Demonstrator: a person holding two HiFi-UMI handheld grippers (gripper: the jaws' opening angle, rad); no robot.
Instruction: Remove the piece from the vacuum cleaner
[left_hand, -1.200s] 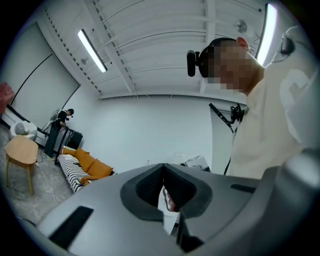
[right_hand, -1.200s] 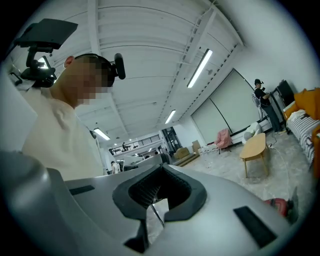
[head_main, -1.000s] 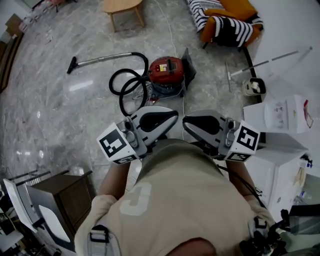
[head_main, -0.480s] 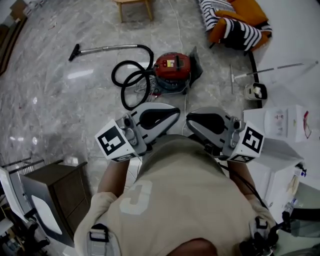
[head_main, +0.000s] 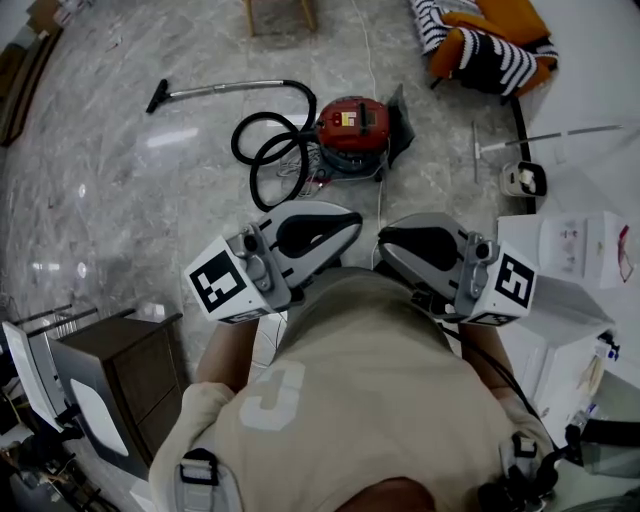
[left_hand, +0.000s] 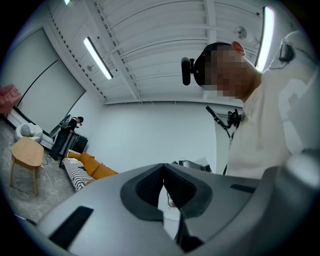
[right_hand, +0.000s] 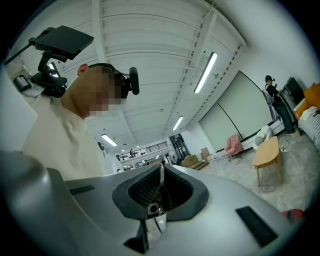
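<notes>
Head view: a red round canister vacuum cleaner (head_main: 352, 130) sits on the grey marble floor (head_main: 120, 200). Its black ribbed hose (head_main: 268, 150) lies coiled against the vacuum's picture-left side. From there a thin metal wand (head_main: 225, 88) runs further left and ends in a black floor nozzle (head_main: 157, 97). No piece has been taken off the vacuum, and neither claw touches it.

Nearer the camera than the vacuum, both claws are held against the person's beige shirt (head_main: 360, 390). The left claw (head_main: 312, 232) and the right claw (head_main: 425, 245) are side by side, well apart from the vacuum.

In the left gripper view, the left claw (left_hand: 164, 172) has its jaws closed tip to tip with nothing between them. The right gripper view shows the right claw (right_hand: 161, 175) the same way, closed and empty.

Compared with a second ago, the vacuum, hose and wand have slid up and to the right in the head view. The light wooden table (head_main: 280, 15) beyond the vacuum has nearly left the top edge, with only its legs showing. The orange sofa with a black-and-white striped blanket (head_main: 490, 45), to the vacuum's upper right, has also shifted towards the top corner. Both claws stay at the chest, still closed.
</notes>
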